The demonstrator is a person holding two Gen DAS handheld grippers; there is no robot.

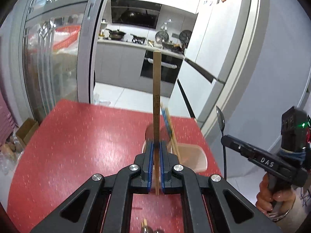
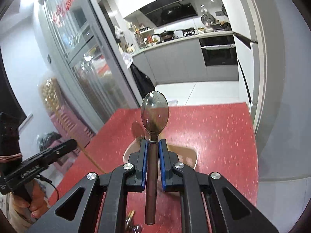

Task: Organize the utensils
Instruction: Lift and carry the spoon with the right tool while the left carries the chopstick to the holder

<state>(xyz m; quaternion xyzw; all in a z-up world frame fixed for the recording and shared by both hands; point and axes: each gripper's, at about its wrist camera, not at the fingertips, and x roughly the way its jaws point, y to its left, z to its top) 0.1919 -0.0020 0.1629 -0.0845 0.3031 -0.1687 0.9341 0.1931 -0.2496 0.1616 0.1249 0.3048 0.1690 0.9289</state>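
red table [image 1: 77,145] | built-in oven [image 2: 219,50] | fridge [image 1: 219,38] | glass door [image 1: 48,58] | cardboard box [image 1: 27,129]

Red speckled table [image 1: 77,139], glossy top. Pale pink-beige tray [image 1: 196,159] rests toward far right part, more chopsticks [image 1: 171,132] propped inside it. Few small utensil ends [image 2: 132,223] lie at near edge, too blurred to identify.

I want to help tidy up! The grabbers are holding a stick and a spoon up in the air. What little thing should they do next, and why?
Probably lower both toward the pale holder on the red table and drop them in. The left gripper is shut on the chopstick, the right gripper on the spoon, and other chopsticks already lean in that holder.
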